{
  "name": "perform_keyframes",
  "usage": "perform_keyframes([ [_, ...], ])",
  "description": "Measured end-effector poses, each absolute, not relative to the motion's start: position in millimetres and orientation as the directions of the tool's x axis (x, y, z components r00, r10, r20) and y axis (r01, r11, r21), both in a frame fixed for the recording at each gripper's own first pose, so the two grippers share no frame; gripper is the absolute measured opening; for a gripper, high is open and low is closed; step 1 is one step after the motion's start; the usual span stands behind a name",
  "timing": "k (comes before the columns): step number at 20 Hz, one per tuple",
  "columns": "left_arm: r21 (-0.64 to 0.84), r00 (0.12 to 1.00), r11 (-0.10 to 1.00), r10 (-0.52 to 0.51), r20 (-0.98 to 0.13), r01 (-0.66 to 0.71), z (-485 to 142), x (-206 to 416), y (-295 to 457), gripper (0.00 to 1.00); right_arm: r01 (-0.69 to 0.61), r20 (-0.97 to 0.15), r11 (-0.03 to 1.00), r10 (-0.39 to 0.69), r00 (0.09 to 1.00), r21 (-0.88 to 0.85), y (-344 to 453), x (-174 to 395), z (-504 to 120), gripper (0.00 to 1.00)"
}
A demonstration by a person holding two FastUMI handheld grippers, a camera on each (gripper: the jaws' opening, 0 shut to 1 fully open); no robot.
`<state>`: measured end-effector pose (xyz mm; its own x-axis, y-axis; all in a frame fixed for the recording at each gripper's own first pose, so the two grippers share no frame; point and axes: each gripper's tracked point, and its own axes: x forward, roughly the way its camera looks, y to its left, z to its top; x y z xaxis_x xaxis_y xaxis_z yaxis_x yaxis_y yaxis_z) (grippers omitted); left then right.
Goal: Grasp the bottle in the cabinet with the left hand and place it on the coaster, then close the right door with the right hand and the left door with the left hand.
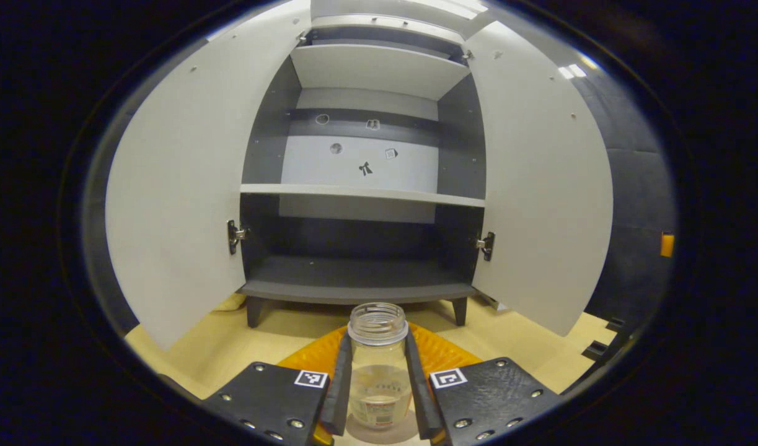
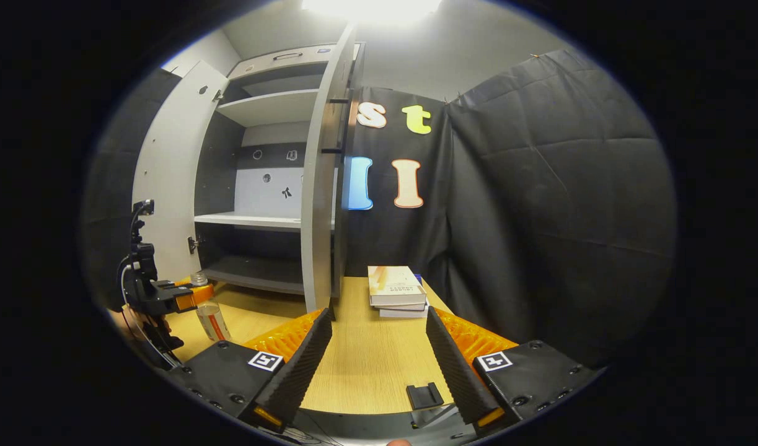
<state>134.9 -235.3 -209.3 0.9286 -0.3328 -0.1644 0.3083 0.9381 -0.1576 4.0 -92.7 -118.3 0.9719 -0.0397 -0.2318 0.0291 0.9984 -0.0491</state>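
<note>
Left gripper (image 1: pixel 379 371): both fingers pressed on a clear, lidless glass bottle (image 1: pixel 379 365) with a label low on its side, held upright in front of the grey 2-door cabinet (image 1: pixel 360 186). A grey disc under the bottle's base may be the coaster; contact cannot be told. Left door (image 1: pixel 180 198) and right door (image 1: pixel 540 186) both stand open. Right gripper (image 2: pixel 379 353): jaws wide, nothing between them, over the light wooden table (image 2: pixel 366 365). Stack of 2 books (image 2: pixel 396 290) lies beside the right door.
</note>
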Motion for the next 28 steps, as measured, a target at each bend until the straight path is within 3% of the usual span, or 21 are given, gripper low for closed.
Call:
perform_keyframes([
  [9, -0.151, 0.921, 0.942, -0.326, -0.215, 0.298, -228.1, 119.1, -236.6, 0.48, 0.035, -0.216, 0.999, -0.041, 0.976, -0.03, -96.9, 10.8, -108.5, 0.96],
  [12, -0.127, 0.923, 0.947, -0.318, -0.217, 0.296, -218.2, 113.1, -236.3, 0.83, 0.04, -0.193, 0.999, -0.046, 0.98, -0.036, -102.9, 18.5, -93.1, 0.96],
  [13, -0.119, 0.92, 0.945, -0.323, -0.22, 0.303, -214.5, 111.3, -236.7, 0.82, 0.041, -0.187, 0.999, -0.047, 0.981, -0.035, -105.4, 22.1, -87.7, 0.96],
  [14, -0.11, 0.92, 0.945, -0.326, -0.217, 0.309, -207.4, 109.0, -237.4, 0.87, 0.047, -0.18, 0.998, -0.052, 0.982, -0.035, -108.6, 26.3, -81.5, 0.96],
  [20, -0.096, 0.928, 0.941, -0.337, -0.159, 0.325, -144.5, 91.7, -239.1, 0.88, 0.062, -0.121, 0.998, -0.062, 0.991, -0.002, -130.2, 54.4, -40.7, 0.98],
  [25, -0.101, 0.95, 0.956, -0.285, -0.125, 0.274, -94.2, 72.4, -214.8, 0.88, 0.01, -0.122, 0.998, -0.002, 0.993, 0.067, -134.3, 87.5, -0.9, 0.98],
  [28, -0.099, 0.961, 0.966, -0.248, -0.125, 0.237, -70.8, 68.1, -188.0, 0.88, 0.04, -0.113, 0.997, -0.032, 0.993, 0.069, -146.2, 112.6, 25.3, 0.98],
])
